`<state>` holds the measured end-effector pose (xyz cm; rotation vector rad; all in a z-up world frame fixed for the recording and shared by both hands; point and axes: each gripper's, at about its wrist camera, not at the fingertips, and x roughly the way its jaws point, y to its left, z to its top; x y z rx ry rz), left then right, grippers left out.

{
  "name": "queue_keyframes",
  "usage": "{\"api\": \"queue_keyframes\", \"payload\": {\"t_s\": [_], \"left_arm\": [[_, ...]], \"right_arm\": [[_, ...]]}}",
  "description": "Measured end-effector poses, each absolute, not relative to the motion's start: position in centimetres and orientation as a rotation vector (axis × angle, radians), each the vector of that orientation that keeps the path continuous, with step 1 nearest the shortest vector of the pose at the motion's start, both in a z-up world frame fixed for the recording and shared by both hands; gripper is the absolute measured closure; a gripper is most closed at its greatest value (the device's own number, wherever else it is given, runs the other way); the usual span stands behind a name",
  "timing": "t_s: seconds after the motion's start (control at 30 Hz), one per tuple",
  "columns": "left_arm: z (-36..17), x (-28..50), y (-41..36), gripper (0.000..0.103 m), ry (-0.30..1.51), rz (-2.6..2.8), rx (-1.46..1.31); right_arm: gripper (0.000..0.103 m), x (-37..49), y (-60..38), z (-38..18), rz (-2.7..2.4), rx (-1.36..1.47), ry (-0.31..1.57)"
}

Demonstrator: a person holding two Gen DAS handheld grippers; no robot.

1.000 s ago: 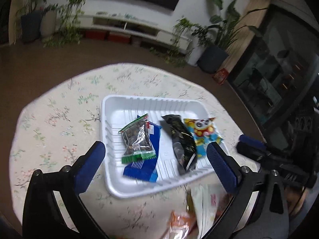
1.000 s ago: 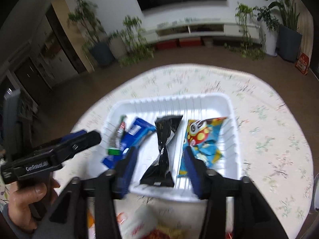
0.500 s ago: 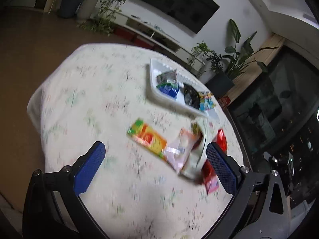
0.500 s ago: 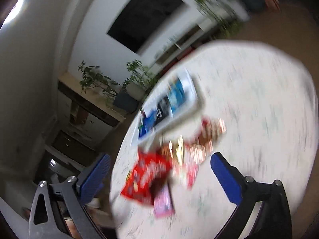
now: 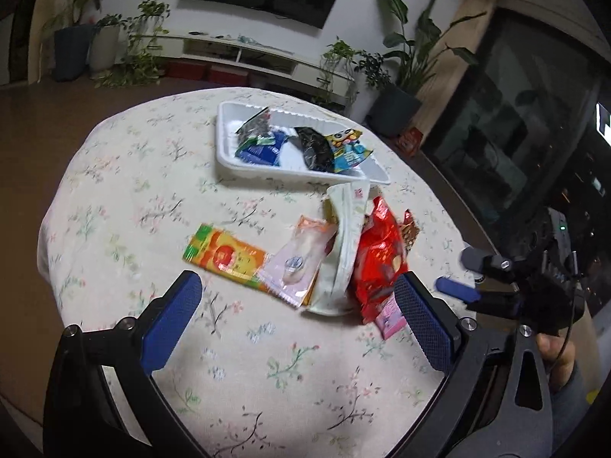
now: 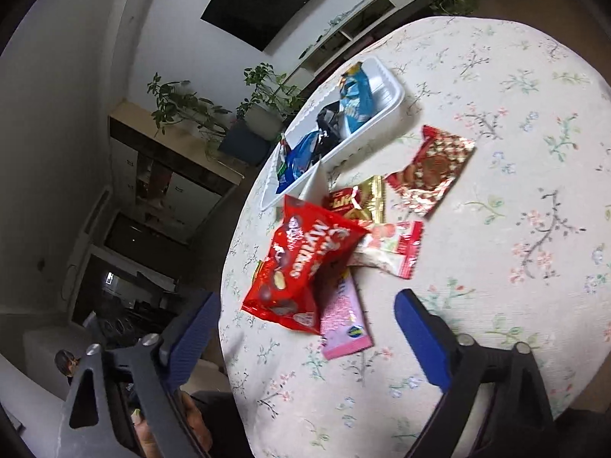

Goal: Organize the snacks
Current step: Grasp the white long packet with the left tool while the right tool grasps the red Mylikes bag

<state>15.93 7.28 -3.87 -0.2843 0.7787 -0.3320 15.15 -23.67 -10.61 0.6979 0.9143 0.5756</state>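
Snacks split two ways: four packets already lie in the white tray (image 5: pixel 223 135) at the far side of the table (image 5: pixel 126 175), and a loose pile sits nearer, between tray and grippers. In the pile, from the left wrist view: orange packet (image 5: pixel 225 257) far left, pale pink packet (image 5: pixel 301 261) overlapping it, cream bag (image 5: pixel 345 236) propped up in the middle, red bag (image 5: pixel 378 255) to the right, small pink bar (image 5: pixel 389 316) poking out under the red bag. Right wrist view also shows a red-gold wrapper (image 6: pixel 429 170) lying apart on the right and a gold packet (image 6: pixel 361 198) close by the tray. Left gripper (image 5: pixel 292 322) is spread wide, empty, hovering near the pile. Right gripper (image 6: pixel 305 337) also wide apart and empty, pointed at the red bag and pink bar. Step in hand looks like between picks, choosing the next snack. Next move likely calls for dropping onto a top item, red bag or cream bag, pinching an edge, then carrying it to the free right part of the tray. Overlaps could drag neighbours along.
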Motion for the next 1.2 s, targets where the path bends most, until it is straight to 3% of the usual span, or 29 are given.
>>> {"api": "queue_keyframes", "payload": {"t_s": [0.4, 0.47, 0.57, 0.83, 0.87, 0.93, 1.0, 1.2], "left_arm": [[-3.3, 18.9, 7.7, 0.001, 0.83, -0.405, -0.298], [-3.2, 19.3, 7.7, 0.001, 0.829, -0.407, -0.296], [-3.0, 20.1, 7.3, 0.002, 0.841, -0.423, -0.282], [-3.6, 24.6, 1.4, 0.002, 0.983, -0.477, -0.059], [-3.8, 25.4, 0.2, 0.004, 1.007, -0.479, -0.013], [-4.1, 26.4, -1.0, 0.02, 1.03, -0.48, 0.024], [-4.9, 27.3, -2.4, 0.053, 1.074, -0.472, 0.099], [-7.4, 28.0, -4.0, 0.054, 1.145, -0.448, 0.195]], "right_arm": [[0.016, 19.6, -16.4, -12.1, 0.475, 0.591, 1.075], [0.038, 20.0, -16.0, -12.4, 0.47, 0.561, 1.082], [0.056, 19.8, -16.3, -12.4, 0.515, 0.572, 1.058], [0.066, 18.4, -17.5, -12.1, 0.536, 0.561, 1.008], [0.066, 18.2, -17.8, -12.1, 0.538, 0.57, 1.008], [0.067, 18.0, -18.2, -12.1, 0.538, 0.584, 1.004], [0.067, 17.6, -18.8, -11.9, 0.532, 0.589, 1.001], [0.067, 16.0, -21.0, -11.7, 0.503, 0.58, 0.983]]}}
